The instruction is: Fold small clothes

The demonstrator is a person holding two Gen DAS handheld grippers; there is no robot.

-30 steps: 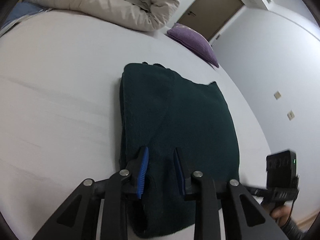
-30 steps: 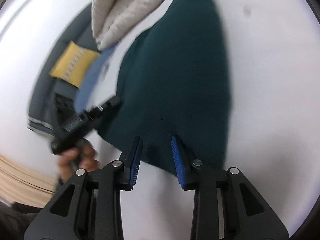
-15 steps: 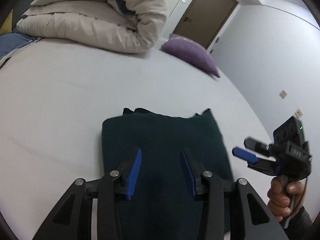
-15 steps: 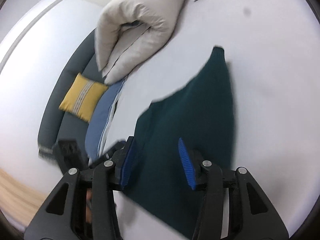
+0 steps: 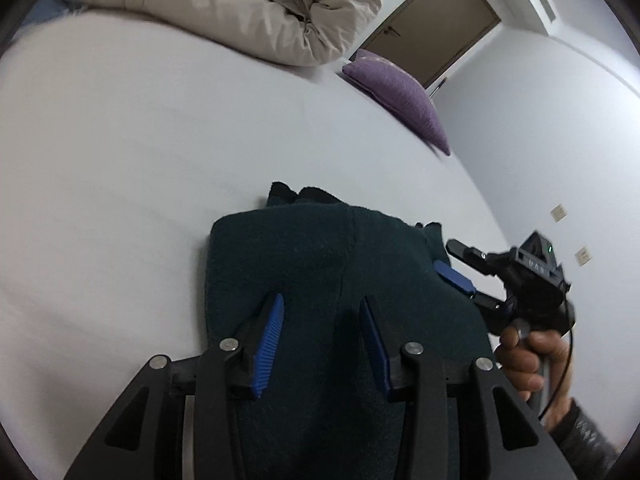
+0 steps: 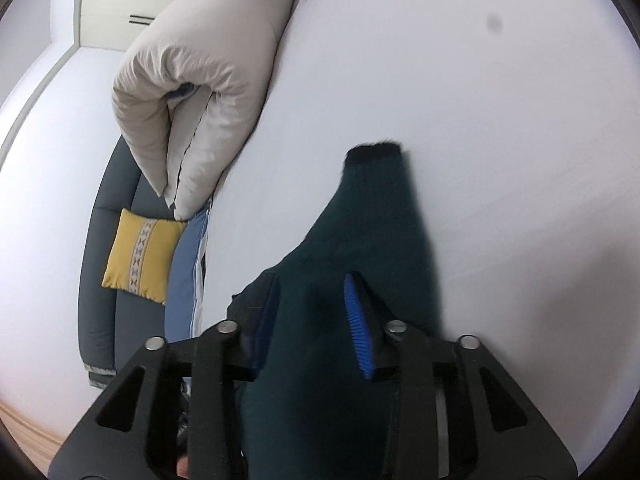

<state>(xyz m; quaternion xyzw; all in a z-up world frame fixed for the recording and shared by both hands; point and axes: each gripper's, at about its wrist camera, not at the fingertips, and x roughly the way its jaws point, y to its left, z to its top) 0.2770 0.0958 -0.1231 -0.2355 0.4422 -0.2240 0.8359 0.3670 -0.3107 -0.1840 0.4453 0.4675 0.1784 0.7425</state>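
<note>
Two tools hang over one dark green garment [image 5: 320, 280] that lies on the white bed [image 5: 120, 160]. The garment is the landmark here.

Seen from the left wrist, the left tool [image 5: 322, 340] sits right over the near part of the garment. Its blue pads [image 5: 270, 340] stand apart, with cloth showing between them, but they do not press on it. This tool is open.

The right tool [image 5: 460, 272] is at the right edge of the garment, held by a hand [image 5: 524, 356] with a dark sleeve. From its own wrist view, the right tool [image 6: 312, 320] also hangs over the garment [image 6: 380, 240]. Its jaws have just been closing. Cloth lies between them, and a dark fold covers the left pad, so I cannot tell if it grips the cloth.

The garment looks folded, with a black cuff [image 6: 374, 152] at its far end.

Beyond the garment, at the far side of the bed, lies a rolled beige duvet [image 5: 240, 8]. A purple pillow [image 5: 400, 100] lies to the far right of the garment. From the right wrist view, a yellow cushion [image 6: 140, 256] sits on a grey sofa [image 6: 96, 300] to the left of the garment, off the bed.
</note>
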